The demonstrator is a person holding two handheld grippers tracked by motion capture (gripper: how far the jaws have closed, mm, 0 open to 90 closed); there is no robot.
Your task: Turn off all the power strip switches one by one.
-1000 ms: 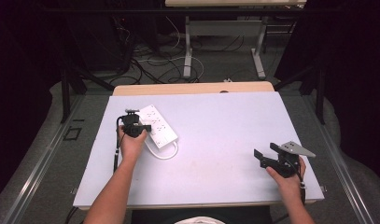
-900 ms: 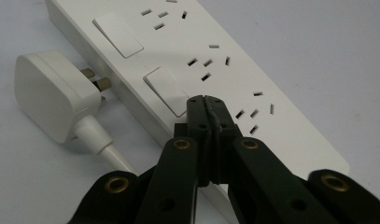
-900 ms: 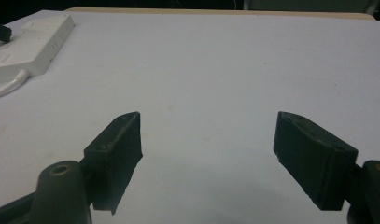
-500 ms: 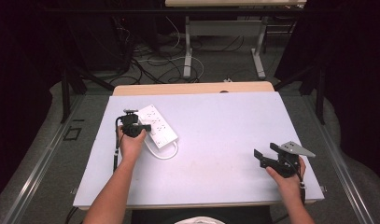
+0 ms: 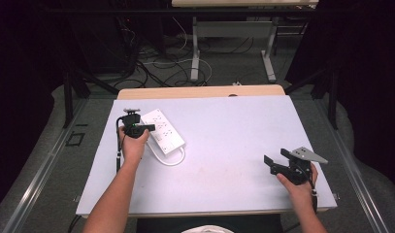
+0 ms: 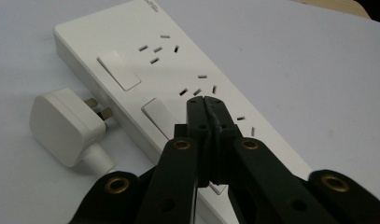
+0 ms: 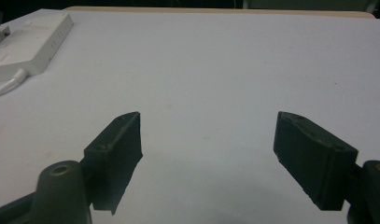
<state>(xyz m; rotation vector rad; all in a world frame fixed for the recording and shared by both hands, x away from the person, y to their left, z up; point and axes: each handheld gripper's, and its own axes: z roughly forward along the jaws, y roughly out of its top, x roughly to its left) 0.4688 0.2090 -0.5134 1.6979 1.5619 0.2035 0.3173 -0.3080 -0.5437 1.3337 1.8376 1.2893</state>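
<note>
A white power strip (image 5: 163, 130) lies on the left part of the white table (image 5: 234, 145), with its white cord looping at its near end. In the left gripper view the strip (image 6: 178, 70) shows several sockets and rocker switches, and its white plug (image 6: 64, 126) lies loose beside it. My left gripper (image 6: 205, 103) is shut with nothing between the jaws, its tips hovering over the strip near a switch; the high view has it (image 5: 145, 127) at the strip's left edge. My right gripper (image 7: 208, 140) stands open over bare table, seen in the high view (image 5: 275, 161) at the near right.
The strip (image 7: 29, 39) lies far left in the right gripper view. A wooden tabletop edge (image 5: 200, 91) runs along the far side. Beyond it, table legs and cables (image 5: 185, 63) sit on the floor.
</note>
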